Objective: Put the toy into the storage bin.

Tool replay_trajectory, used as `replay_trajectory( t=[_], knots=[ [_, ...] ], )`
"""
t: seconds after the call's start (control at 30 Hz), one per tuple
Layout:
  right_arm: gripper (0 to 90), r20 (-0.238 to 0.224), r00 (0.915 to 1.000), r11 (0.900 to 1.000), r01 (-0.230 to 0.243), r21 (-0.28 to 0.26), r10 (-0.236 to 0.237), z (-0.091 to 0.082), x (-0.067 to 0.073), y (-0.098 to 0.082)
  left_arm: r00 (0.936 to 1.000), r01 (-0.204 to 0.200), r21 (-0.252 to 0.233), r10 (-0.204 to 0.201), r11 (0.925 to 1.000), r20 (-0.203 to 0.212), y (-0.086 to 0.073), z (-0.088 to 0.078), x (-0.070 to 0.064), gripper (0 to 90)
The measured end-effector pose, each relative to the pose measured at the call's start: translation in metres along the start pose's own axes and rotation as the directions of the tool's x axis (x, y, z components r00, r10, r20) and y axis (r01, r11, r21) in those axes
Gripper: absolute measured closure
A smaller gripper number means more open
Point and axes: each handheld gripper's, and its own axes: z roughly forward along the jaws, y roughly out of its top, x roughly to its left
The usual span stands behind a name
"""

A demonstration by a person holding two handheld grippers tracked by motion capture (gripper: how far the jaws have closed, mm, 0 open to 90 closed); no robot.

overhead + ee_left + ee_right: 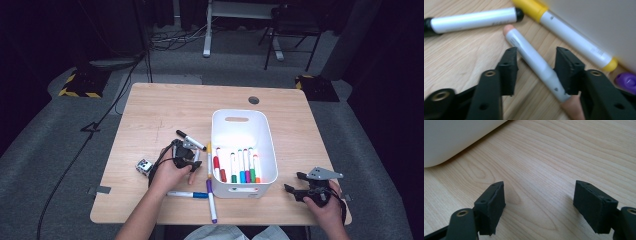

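Straddling peach-capped marker [534,58] with left tool [536,71], jaws apart, right pad near barrel, grip not confirmed. Lying flat on table [454,60] beside white bin [265,135]. Light, rigid, slick plastic; best pinched mid-barrel. Right tool [539,202] released, idle.

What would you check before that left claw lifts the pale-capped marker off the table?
1. Pale-capped marker lies between the left claw jaws: ok.
2. Pads pressing firmly on it: cannot tell; one pad looks to touch, a gap shows at the other.
3. Yellow-capped marker beside it stays outside the jaws: ok.
4. White bin has free room for another marker: ok.
5. Right claw open, over bare table, out of the way: ok.
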Motion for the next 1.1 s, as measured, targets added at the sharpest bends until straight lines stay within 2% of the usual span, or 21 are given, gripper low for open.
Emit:
replay_trajectory(
  t=[0.07,0.1,0.13,0.17,0.2,0.43,0.5,0.53,0.57,0.63,0.67,0.73,0.93,1.03,1.1],
  knots=[
    [25.6,0.000,1.0000,1.000,0.000,-0.001,0.000,0.000,0.000,0.000,0.9995,-0.002,0.007,0.002,1.0000,-0.031,-0.002,-0.003,0.004,62.5],
    [25.6,0.000,1.0000,1.000,0.000,0.000,0.000,0.000,0.000,0.000,0.9994,-0.006,0.010,0.006,0.9999,-0.035,-0.003,-0.004,0.007,65.4],
    [25.6,0.000,1.0000,1.000,0.000,0.000,0.000,0.000,0.000,0.000,0.9998,0.004,0.007,-0.004,1.0000,-0.020,-0.004,-0.005,0.009,68.1],
    [25.6,0.000,1.0000,1.000,0.000,0.000,0.000,0.000,0.000,0.000,0.9994,0.005,-0.005,-0.005,1.0000,-0.035,-0.005,-0.005,0.010,71.0],
    [25.6,0.000,1.0000,1.000,0.000,0.000,0.000,0.000,0.000,0.000,0.9996,0.010,-0.001,-0.010,0.9999,-0.027,-0.006,-0.005,0.011,74.5],
    [25.6,0.000,1.0000,1.000,0.000,0.000,0.000,0.000,0.000,0.000,0.9990,0.011,-0.006,-0.011,0.9999,-0.043,-0.006,-0.006,0.011,76.1],
    [25.6,0.000,1.0000,1.000,0.000,0.000,0.000,0.000,0.000,0.000,0.9997,0.008,0.003,-0.008,1.0000,-0.024,-0.006,-0.007,0.012,76.1],
    [25.6,0.000,1.0000,1.000,0.000,0.000,0.000,0.000,0.000,0.000,0.9998,0.019,-0.015,-0.019,0.9997,0.002,-0.007,-0.007,0.012,76.2],
    [25.6,0.000,1.0000,1.000,0.000,0.000,0.000,0.000,0.000,0.000,0.9997,0.017,-0.013,-0.017,0.9998,0.015,-0.007,-0.009,0.013,76.2],
    [25.6,0.000,1.0000,1.000,0.000,-0.001,0.000,0.000,0.000,0.000,0.9998,0.016,-0.032,-0.016,0.9994,0.011,-0.006,-0.013,0.013,76.2],
    [25.6,0.000,1.0000,1.000,0.000,0.000,0.000,0.000,0.000,0.000,0.9994,0.028,-0.041,-0.027,0.9988,0.022,-0.006,-0.015,0.013,76.2],
    [25.6,0.000,1.0000,1.000,0.000,0.000,0.000,0.000,0.000,0.000,0.9985,0.027,-0.049,-0.024,0.9984,0.048,-0.005,-0.022,0.015,76.2],
    [25.6,0.000,1.0000,1.000,0.000,0.000,0.000,0.000,0.000,0.000,0.9974,0.034,-0.084,-0.028,0.9959,0.067,-0.006,-0.042,0.018,76.2],
    [25.6,0.000,1.0000,1.000,0.000,0.000,0.000,0.000,0.000,0.000,0.9946,0.037,-0.106,-0.026,0.9936,0.101,-0.005,-0.051,0.018,76.2],
    [25.6,0.001,1.0000,1.000,0.001,0.000,-0.001,0.000,0.000,0.000,0.9955,0.025,-0.111,-0.015,0.9936,0.094,-0.004,-0.058,0.018,76.2]
  ],
)
